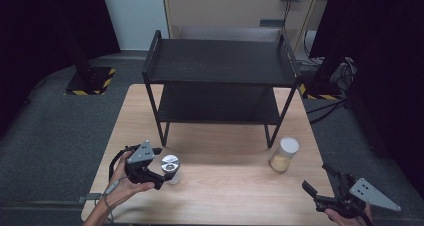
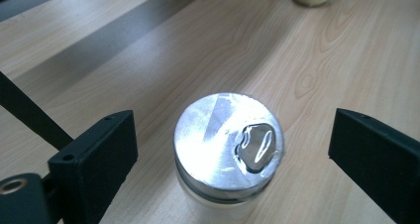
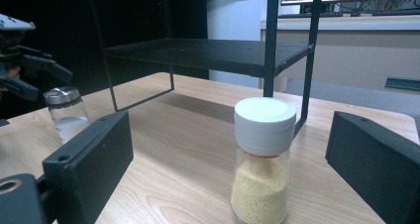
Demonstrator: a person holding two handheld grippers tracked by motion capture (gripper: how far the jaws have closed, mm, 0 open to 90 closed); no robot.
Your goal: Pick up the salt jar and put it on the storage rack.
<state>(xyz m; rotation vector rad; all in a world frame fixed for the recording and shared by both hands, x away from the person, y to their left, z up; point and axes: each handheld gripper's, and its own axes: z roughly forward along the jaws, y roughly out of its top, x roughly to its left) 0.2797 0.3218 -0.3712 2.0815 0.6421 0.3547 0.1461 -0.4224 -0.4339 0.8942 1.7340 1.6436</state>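
A small glass jar with a shiny metal lid (image 1: 171, 168) stands near the table's front left. My left gripper (image 1: 161, 167) is open around it; in the left gripper view the jar's lid (image 2: 228, 140) sits between the two black jaws, with a gap on each side. A second jar with a white lid and yellow grains (image 1: 285, 155) stands at the right. My right gripper (image 1: 315, 178) is open at the front right corner and points at it. In the right gripper view that jar (image 3: 262, 159) stands upright ahead of the wide jaws, untouched.
A black two-shelf metal rack (image 1: 220, 61) stands at the back half of the wooden table (image 1: 225, 186), both shelves bare. Its front right leg (image 1: 272, 136) is close behind the white-lidded jar. Grey carpet lies around the table.
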